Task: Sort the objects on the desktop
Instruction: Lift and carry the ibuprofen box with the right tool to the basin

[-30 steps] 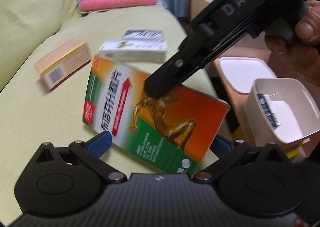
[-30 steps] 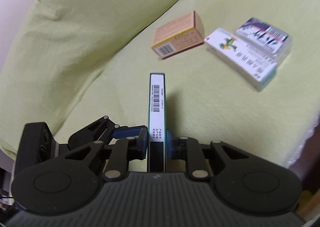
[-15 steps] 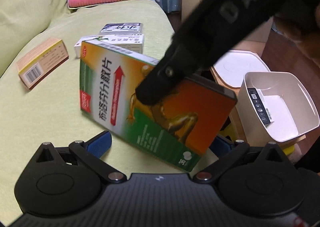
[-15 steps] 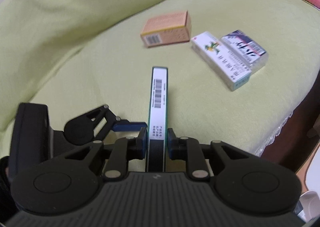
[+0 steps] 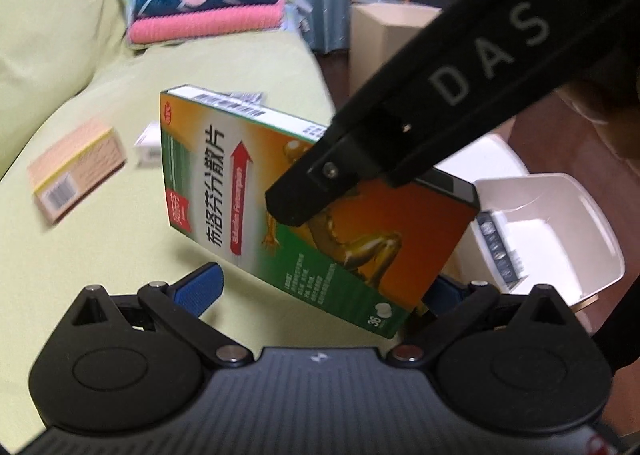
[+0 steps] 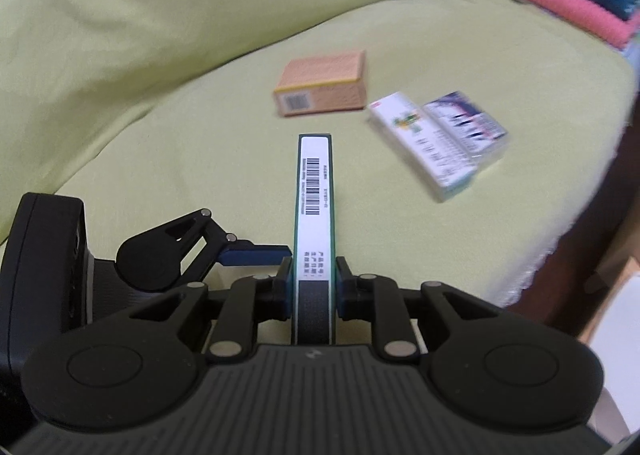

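Three boxes point(image 6: 322, 85) lie beyond; right gripper point(image 6: 313, 283) fingers pinch medicine box point(image 5: 288, 207), left gripper point(image 5: 320, 287) fingers spread.

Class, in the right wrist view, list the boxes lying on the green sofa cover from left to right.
orange box → white and green box → clear-wrapped box with dark print, which touches the white one's right side.

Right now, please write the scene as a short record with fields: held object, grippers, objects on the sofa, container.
held object: orange-green medicine box, off the sofa
right gripper: shut on the medicine box
left gripper: open, empty
on sofa: orange box, white box, clear pack
container: white bin, beside the sofa
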Action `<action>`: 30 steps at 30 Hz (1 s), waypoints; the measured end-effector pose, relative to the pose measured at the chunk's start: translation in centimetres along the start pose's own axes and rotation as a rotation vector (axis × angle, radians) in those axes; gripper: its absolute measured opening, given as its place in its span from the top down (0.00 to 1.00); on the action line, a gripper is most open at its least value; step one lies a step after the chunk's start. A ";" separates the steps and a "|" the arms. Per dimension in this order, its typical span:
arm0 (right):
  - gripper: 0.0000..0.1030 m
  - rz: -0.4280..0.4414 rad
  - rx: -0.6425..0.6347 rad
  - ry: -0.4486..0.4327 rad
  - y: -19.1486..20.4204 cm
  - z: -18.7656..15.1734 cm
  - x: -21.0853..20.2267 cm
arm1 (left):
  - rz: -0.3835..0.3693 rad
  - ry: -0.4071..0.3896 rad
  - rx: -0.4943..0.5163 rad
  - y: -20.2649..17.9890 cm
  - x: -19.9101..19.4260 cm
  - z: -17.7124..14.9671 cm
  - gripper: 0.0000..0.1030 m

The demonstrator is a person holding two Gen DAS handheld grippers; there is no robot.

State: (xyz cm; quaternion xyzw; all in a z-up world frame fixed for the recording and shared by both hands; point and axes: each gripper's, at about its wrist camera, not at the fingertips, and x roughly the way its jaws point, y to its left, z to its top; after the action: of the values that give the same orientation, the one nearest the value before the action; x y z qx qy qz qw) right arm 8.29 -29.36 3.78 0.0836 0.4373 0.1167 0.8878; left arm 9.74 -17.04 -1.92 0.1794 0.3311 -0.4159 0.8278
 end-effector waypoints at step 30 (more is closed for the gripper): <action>0.83 -0.425 0.588 -0.156 -19.2 -23.5 -17.2 | -0.320 0.096 0.451 -27.4 13.6 4.5 0.00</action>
State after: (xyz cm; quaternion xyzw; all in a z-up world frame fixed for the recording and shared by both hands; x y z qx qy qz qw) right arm -17.97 -51.52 -2.15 0.2511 0.3908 -0.2073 0.8610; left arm -4.67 -43.51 -8.76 0.3239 0.2930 -0.5953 0.6744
